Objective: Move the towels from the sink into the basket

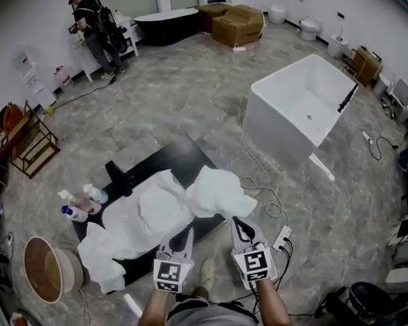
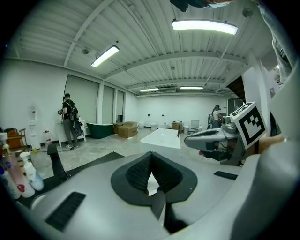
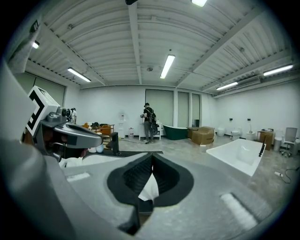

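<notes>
Left gripper (image 1: 184,232) and right gripper (image 1: 240,223) are hovering shut and empty at the near edge of the towels (image 1: 152,212), which are lying heaped over the sink (image 1: 157,162). Pickup is just starting, I judge: jaws need opening to pinch cloth, then carrying to the basket (image 1: 72,271).

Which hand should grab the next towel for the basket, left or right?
Probably left. The left claw is by the towels, on the basket side; the right claw is farther from it. Both are shut, so open first.

Wht towels (image 1: 149,212) heaped on blk sink (image 1: 165,159), round basket (image 1: 43,268) on floor
</notes>
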A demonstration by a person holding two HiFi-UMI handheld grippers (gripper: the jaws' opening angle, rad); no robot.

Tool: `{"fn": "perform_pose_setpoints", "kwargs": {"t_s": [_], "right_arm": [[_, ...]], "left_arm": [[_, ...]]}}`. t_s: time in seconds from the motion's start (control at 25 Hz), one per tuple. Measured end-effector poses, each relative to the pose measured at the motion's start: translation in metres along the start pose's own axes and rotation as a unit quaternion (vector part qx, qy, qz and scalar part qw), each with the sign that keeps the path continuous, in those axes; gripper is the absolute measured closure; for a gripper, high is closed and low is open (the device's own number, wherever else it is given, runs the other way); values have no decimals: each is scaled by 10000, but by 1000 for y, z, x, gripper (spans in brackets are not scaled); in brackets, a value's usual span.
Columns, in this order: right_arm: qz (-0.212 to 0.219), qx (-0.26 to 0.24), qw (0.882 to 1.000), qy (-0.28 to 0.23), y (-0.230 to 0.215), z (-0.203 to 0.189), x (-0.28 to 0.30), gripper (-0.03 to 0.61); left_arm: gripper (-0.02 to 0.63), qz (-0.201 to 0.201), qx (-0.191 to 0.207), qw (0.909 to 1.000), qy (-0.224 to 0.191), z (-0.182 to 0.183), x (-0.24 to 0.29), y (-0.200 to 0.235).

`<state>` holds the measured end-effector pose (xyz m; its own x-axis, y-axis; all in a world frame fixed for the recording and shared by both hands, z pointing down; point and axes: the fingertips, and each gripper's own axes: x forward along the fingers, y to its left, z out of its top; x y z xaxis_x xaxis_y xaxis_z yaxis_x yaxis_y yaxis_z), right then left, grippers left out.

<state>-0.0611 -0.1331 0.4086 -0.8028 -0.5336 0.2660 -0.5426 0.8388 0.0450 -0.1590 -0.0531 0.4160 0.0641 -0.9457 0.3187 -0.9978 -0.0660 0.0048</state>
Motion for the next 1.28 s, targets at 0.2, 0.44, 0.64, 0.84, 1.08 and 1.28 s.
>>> {"fn": "perform_pose_setpoints", "kwargs": {"t_s": [0.2, 0.44, 0.64, 0.84, 1.08, 1.28], "right_arm": [[-149, 159, 9995, 241, -12, -18, 47, 577], [102, 232, 9978, 607, -10, -46, 86, 366], [21, 34, 9965, 841, -13, -68, 111, 209], [-26, -107, 9935, 1130, -18, -92, 136, 81], [128, -222, 9865, 1616, -20, -133, 174, -6], [322, -160, 9796, 1979, -23, -157, 197, -12]], "left_arm": [[604, -67, -35, 9998, 176, -9, 33, 34], [604, -171, -74, 9993, 329, -23, 61, 52], [604, -239, -124, 9987, 422, -33, 75, 62], [604, -247, -220, 9979, 552, -46, 86, 73], [604, -212, -313, 9965, 740, -68, 101, 91], [604, -194, -417, 9950, 882, -80, 115, 100]]}}
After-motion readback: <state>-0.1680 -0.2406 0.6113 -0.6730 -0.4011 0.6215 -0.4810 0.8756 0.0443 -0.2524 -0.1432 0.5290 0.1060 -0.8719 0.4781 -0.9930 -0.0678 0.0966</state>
